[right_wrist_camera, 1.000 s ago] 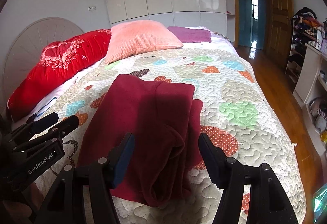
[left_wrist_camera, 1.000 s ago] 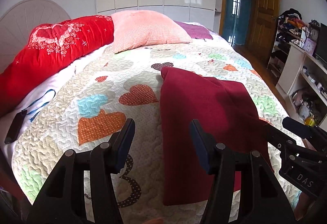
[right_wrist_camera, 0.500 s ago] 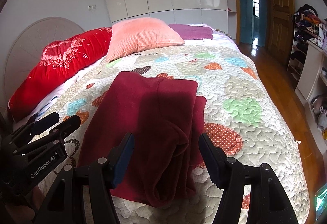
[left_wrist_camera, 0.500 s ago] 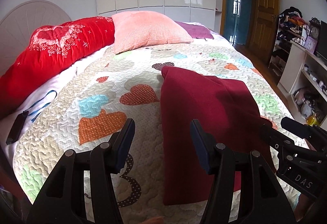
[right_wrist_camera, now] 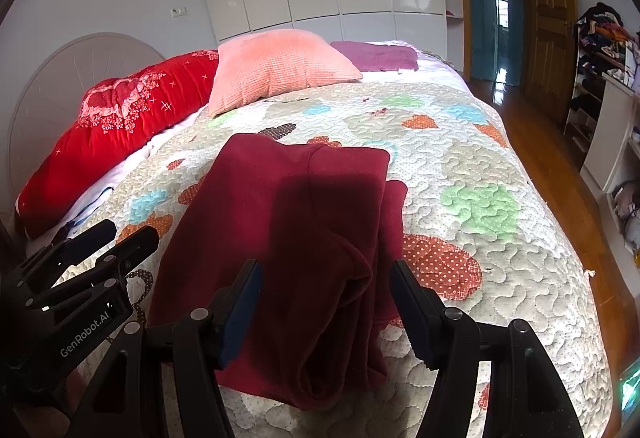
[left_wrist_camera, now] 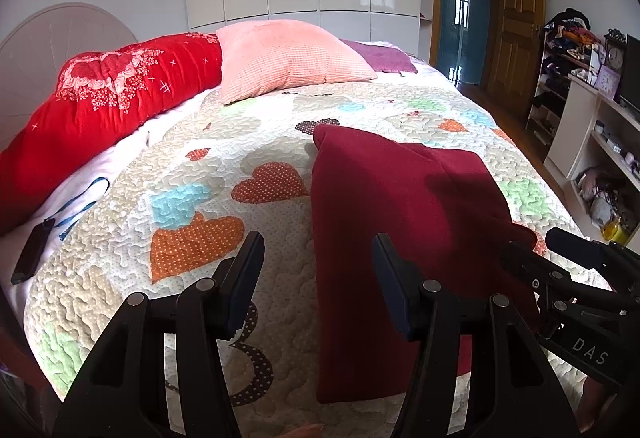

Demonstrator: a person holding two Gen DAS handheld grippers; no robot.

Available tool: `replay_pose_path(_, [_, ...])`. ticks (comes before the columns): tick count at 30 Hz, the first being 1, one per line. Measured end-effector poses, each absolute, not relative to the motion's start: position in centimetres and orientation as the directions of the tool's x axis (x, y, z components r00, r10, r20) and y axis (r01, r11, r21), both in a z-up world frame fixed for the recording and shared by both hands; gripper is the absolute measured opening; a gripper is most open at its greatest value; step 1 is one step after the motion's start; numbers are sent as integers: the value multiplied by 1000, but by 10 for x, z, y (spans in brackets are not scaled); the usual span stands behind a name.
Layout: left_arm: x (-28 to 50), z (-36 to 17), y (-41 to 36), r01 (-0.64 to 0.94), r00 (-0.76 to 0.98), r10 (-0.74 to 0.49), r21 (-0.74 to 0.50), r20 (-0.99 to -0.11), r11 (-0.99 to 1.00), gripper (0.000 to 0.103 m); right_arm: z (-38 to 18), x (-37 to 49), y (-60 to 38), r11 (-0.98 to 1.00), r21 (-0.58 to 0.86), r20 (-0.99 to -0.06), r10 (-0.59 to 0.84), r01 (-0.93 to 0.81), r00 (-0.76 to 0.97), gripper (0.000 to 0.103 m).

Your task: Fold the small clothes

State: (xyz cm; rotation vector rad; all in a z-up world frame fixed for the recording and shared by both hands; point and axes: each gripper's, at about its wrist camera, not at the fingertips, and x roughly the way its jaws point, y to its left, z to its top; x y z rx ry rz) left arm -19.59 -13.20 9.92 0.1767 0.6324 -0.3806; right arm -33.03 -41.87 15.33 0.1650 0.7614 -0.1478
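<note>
A dark red garment (left_wrist_camera: 400,222) (right_wrist_camera: 288,238) lies folded lengthwise on the heart-patterned quilt (left_wrist_camera: 192,198) (right_wrist_camera: 480,166), with its layers bunched along the right side. My left gripper (left_wrist_camera: 318,250) hovers open above the garment's left edge, nothing between its fingers. Over the near right end of the garment my right gripper (right_wrist_camera: 326,278) stands open, its pads clear of the cloth. Each gripper shows in the other's view: the right one (left_wrist_camera: 536,250) at the right, the left one (right_wrist_camera: 124,234) at the left.
A red bolster (left_wrist_camera: 100,110), a pink pillow (left_wrist_camera: 288,58) and a purple cloth (left_wrist_camera: 380,56) lie at the head of the bed. A black device on a blue strap (left_wrist_camera: 32,254) rests at the left edge. Shelves (left_wrist_camera: 592,142) and wooden floor (right_wrist_camera: 560,166) are on the right.
</note>
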Motion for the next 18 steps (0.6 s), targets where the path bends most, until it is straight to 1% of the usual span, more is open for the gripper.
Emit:
replay_pose_path(13, [-197, 98, -135, 404, 742, -295, 50, -601, 913, 56, 152, -329, -420, 976, 103, -702, -66, 193, 709, 64])
replay_pose_path(18, [-199, 99, -134, 405, 756, -302, 54, -581, 913, 56, 151, -328, -418, 977, 103, -705, -61, 186, 707, 64])
